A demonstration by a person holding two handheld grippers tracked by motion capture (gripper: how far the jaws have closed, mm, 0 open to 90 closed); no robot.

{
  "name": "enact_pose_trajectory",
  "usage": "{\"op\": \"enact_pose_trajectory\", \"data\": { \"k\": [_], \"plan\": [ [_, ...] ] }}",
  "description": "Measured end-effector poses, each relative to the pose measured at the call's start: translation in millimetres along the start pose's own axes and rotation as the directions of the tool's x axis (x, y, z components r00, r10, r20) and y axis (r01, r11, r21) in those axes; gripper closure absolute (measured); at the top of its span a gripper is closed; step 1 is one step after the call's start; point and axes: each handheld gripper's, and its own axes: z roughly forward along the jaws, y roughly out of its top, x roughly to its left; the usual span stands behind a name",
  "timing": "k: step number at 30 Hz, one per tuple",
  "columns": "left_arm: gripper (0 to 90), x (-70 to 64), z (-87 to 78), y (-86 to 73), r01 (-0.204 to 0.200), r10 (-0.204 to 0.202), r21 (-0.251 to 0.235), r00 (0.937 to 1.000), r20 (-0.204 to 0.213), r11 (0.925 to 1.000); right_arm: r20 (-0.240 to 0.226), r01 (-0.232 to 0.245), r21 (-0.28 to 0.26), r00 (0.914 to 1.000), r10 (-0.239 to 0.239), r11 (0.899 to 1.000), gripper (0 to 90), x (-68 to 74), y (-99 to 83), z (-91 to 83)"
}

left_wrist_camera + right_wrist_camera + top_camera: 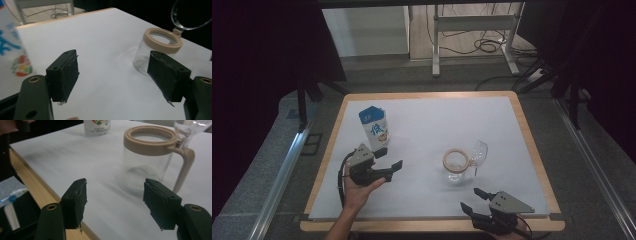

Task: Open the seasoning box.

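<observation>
High view puts the clear glass jar with beige rim and handle (455, 167) mid-counter, right of centre; it's likely brittle and slick, so take its handle; left tongs (388, 159) and right tongs (472, 199) gape empty.

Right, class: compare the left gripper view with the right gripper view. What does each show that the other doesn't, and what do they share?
Left gripper view alone: the jug's clear hinged lid as a full ring, and blue characters on the milk carton.

Right gripper view alone: the jug's beige handle, the table's wooden edge and the person's other hand.

Both: an open hand-held gripper, left hand-held gripper and right hand-held gripper, the glass jug with its beige rim, the carton, and the white tabletop.
</observation>
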Motion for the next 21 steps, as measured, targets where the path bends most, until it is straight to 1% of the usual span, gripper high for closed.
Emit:
{"op": "enact_pose_trajectory", "data": {
  "k": [4,6,9,11,13,15,16,18,21],
  "plan": [
    [26.2,10.5,-4.7,-2.8,0.013,-0.013,0.001,0.9995,-0.028,0.9999,-0.021,0.003,-0.005,0.9998,-0.003,1.0,36.2,3.1,2.1,3.6],
    [26.6,15.3,-6.3,-3.7,0.013,-0.013,0.003,0.9985,-0.054,0.9999,-0.026,0.004,-0.005,0.9997,-0.004,1.0,36.1,4.5,3.1,7.4],
    [27.7,25.7,-8.6,-3.9,0.025,-0.025,0.0,0.9955,-0.091,0.9997,-0.037,0.014,-0.007,0.9992,-0.015,1.0,36.1,6.5,6.1,14.5],
    [28.7,34.6,-9.3,-3.3,0.038,-0.038,0.001,0.9917,-0.123,0.9993,-0.048,0.02,-0.004,0.9987,-0.02,1.0,36.1,8.4,7.7,21.3],
    [29.7,45.0,-9.7,-2.9,0.048,-0.048,-0.004,0.9865,-0.156,0.9988,-0.061,0.028,0.003,0.9977,-0.028,1.0,36.1,10.5,8.6,28.8],
    [31.0,55.5,-9.3,-2.4,0.056,-0.056,-0.003,0.9819,-0.181,0.9984,-0.077,0.037,0.014,0.9963,-0.036,0.999,35.8,12.2,9.7,35.8],
    [31.7,61.9,-8.3,-1.8,0.058,-0.056,0.003,0.98,-0.191,0.9983,-0.081,0.038,0.019,0.9961,-0.037,0.999,35.7,13.0,10.5,38.9],
    [32.6,70.5,-6.5,-0.4,0.069,-0.068,0.002,0.9773,-0.201,0.9976,-0.089,0.044,0.02,0.9951,-0.042,0.999,35.7,14.0,12.5,45.1],
    [35.5,84.4,-1.9,3.7,0.072,-0.071,-0.002,0.9748,-0.212,0.9974,-0.096,0.057,0.018,0.9938,-0.056,0.998,35.7,16.8,16.1,54.7]
  ]
}}
